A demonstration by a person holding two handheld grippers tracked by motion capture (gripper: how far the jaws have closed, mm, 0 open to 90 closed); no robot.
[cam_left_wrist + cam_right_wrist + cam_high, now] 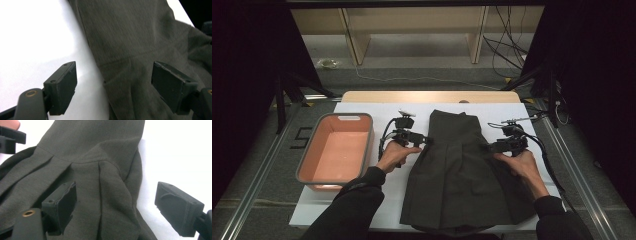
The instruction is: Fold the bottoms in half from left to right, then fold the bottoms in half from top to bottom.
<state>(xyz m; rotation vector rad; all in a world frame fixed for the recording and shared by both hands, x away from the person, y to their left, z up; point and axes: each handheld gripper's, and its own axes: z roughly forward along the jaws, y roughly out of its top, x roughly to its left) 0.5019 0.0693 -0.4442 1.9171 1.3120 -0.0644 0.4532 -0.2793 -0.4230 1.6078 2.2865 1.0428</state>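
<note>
Two hand-held grippers at the opposite edges of a dark pleated skirt (462,175) spread flat on a white table (377,107).

We see the left gripper (426,141) at the skirt's left edge near the waistband, its jaws spread wide astride the hem line, one over bare table and one over cloth, clamping nothing. We find the right gripper (490,147) at the right edge, jaws likewise parted, one above the pleats and one above the table. A salmon-pink tub (310,159) with a grey rim stands left of the skirt, well apart from it.
</note>
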